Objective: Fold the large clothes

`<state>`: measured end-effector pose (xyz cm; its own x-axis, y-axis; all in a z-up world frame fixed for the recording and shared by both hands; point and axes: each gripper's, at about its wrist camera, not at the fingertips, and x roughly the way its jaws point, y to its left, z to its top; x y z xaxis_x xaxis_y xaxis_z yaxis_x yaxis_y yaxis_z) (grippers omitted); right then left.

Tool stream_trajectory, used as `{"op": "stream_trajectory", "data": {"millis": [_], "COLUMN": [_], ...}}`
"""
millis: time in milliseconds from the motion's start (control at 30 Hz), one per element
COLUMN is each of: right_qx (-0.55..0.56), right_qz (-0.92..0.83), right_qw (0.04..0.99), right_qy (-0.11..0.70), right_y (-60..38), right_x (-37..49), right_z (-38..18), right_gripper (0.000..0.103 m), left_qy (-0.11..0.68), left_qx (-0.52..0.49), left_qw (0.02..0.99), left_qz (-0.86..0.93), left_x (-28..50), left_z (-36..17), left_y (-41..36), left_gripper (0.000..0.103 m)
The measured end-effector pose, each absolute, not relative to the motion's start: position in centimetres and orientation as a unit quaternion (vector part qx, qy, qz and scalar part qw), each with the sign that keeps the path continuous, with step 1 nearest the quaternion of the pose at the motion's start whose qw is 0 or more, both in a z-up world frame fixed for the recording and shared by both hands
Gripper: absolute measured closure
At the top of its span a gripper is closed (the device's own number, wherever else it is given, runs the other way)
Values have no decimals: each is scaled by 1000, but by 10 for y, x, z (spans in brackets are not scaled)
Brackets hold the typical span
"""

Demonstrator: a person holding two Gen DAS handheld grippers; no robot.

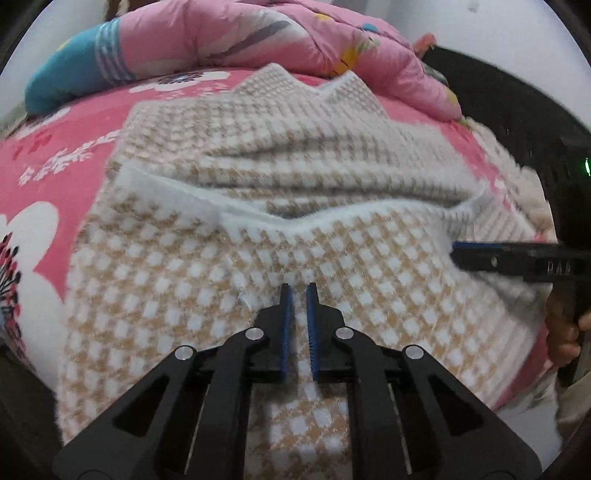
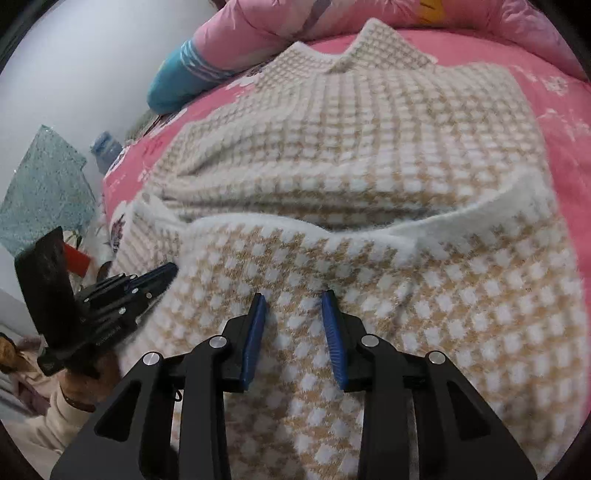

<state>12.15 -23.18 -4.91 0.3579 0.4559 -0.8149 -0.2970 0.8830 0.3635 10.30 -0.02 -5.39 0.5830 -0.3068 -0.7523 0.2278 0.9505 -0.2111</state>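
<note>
A beige-and-white checked knitted sweater point(image 1: 258, 177) lies on a pink floral bed, collar at the far end. Its lower part is folded up over the body, the white hem point(image 1: 295, 221) running across the middle. It also fills the right wrist view point(image 2: 369, 147). My left gripper point(image 1: 297, 288) hovers over the folded part with a narrow gap between its blue pads and nothing in it; it shows at the left of the right wrist view point(image 2: 162, 275). My right gripper point(image 2: 293, 299) is open and empty above the fold; it shows at the right edge of the left wrist view point(image 1: 456, 251).
A pink quilt point(image 1: 258, 33) and a teal pillow point(image 1: 62, 77) lie at the head of the bed. The pink sheet point(image 1: 44, 177) shows around the sweater. A teal patterned panel point(image 2: 40, 192) and a water bottle point(image 2: 107, 147) stand left of the bed.
</note>
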Motion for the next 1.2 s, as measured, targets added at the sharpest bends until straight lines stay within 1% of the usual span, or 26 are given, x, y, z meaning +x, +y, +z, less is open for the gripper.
{"op": "stream_trajectory", "data": {"millis": [100, 167, 233, 300, 367, 433, 500, 533, 567, 633, 700, 733, 767, 833, 933, 967, 1000, 1067, 1100, 1133, 1200], "right_qx": [63, 43, -6, -43, -24, -8, -5, -2, 0, -18, -66, -71, -61, -26, -14, -23, -33, -50, -67, -82, -74], "right_qz": [266, 287, 255, 229, 232, 226, 251, 279, 296, 311, 273, 271, 276, 281, 305, 307, 309, 309, 293, 270, 258], "right_qw": [826, 829, 834, 832, 828, 828, 833, 832, 829, 820, 812, 811, 812, 811, 819, 825, 827, 823, 824, 823, 823], "right_qy": [493, 479, 489, 503, 510, 513, 493, 479, 475, 479, 511, 513, 511, 513, 485, 475, 469, 474, 481, 492, 500], "right_y": [-220, -201, -178, -164, -166, -172, -173, -171, -166, -150, -133, -130, -133, -144, -160, -165, -169, -175, -176, -172, -169], "right_x": [112, 114, 126, 140, 144, 139, 127, 117, 113, 114, 123, 129, 132, 131, 105, 90, 77, 59, 53, 53, 54], "right_z": [-27, -23, -38, -71, -66, -47, -27, -15, -11, -19, -53, -71, -72, -54, -22, -13, -8, -11, -21, -39, -67], "right_gripper": [72, 72, 72, 72, 72, 72, 72, 72, 72, 72, 72, 71, 71, 71, 71, 70, 67, 61, 54, 52, 50], "left_qy": [391, 390, 416, 438, 436, 430, 410, 398, 395, 418, 422, 422, 424, 419, 382, 372, 368, 373, 382, 404, 450], "left_qx": [-41, -39, -5, 3, -22, -56, -49, -35, -17, -6, -51, -69, -76, -89, -82, -87, -91, -90, -89, -87, -70], "left_qw": [901, 899, 897, 891, 891, 891, 902, 911, 915, 908, 904, 903, 902, 903, 918, 919, 917, 907, 902, 893, 879], "left_qz": [-181, -197, -149, -123, -126, -135, -125, -105, -79, -22, -31, -33, -32, -34, -64, -95, -123, -170, -181, -177, -141], "left_x": [92, 98, 114, 129, 133, 127, 117, 113, 113, 126, 132, 135, 137, 135, 103, 90, 80, 60, 54, 54, 63], "left_z": [-31, -29, -44, -68, -72, -58, -47, -43, -43, -54, -55, -55, -54, -48, -28, -22, -19, -19, -24, -37, -66], "left_y": [2, -5, -16, -18, -8, 3, 12, 16, 21, 38, 51, 57, 60, 62, 65, 64, 62, 52, 47, 39, 28], "left_gripper": [92, 89, 89, 90, 95, 95, 95, 91, 89, 89, 89, 90, 91, 91, 90, 86, 84, 76, 75, 72, 72]}}
